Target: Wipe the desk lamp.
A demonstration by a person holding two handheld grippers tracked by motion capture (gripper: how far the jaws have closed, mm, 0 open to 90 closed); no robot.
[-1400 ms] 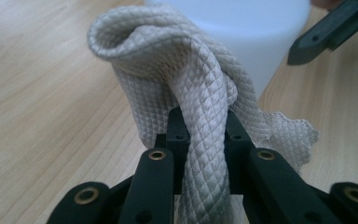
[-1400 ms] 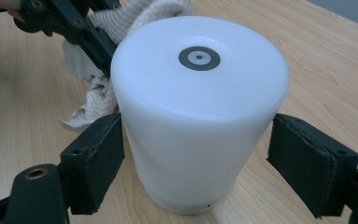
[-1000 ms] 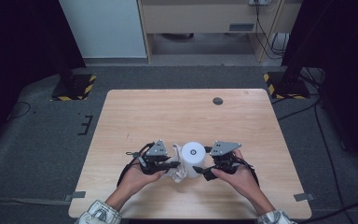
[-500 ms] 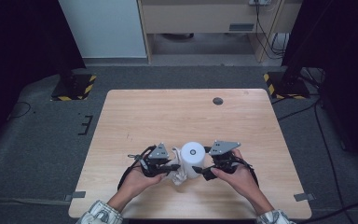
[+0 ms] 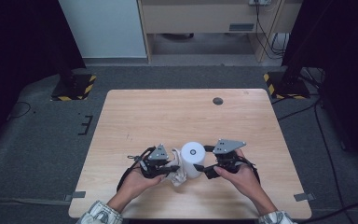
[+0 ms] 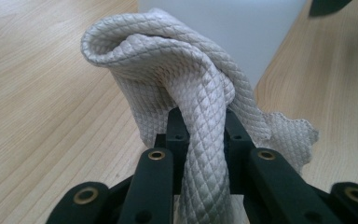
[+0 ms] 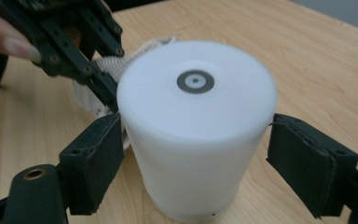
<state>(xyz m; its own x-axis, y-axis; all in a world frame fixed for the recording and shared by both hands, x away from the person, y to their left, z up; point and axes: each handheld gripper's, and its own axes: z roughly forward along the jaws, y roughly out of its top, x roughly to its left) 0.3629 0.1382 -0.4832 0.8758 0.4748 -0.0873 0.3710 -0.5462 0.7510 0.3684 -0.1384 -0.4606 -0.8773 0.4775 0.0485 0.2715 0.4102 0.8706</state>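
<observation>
Two grippers work at the near edge of the table [image 5: 135,116], at about 6 o'clock in the high view, with a white cylinder [image 5: 193,158] standing upright between them.

The left gripper [image 5: 165,167] sits at the cylinder's 9 o'clock. Its jaws are pressed together on a quilted grey cloth [image 6: 186,84]; in the left gripper view a fold of the cloth runs down between them, and the rest bunches up ahead of the tips, against the cylinder's wall. In the high view the cloth [image 5: 177,170] lies crumpled on the table, touching the cylinder's base at its 8 o'clock.

The right gripper [image 5: 209,161] sits at the cylinder's 3 o'clock. Its jaws are spread, one padded jaw on each side of the cylinder [image 7: 196,126]. In the right gripper view the jaw at 9 o'clock lies just against the wall, while the one at 3 o'clock stands slightly clear. The cylinder's flat top bears a small dark ring at its centre.

A dark round hole [image 5: 217,101] lies in the table at 1 o'clock, well apart from the work.
</observation>
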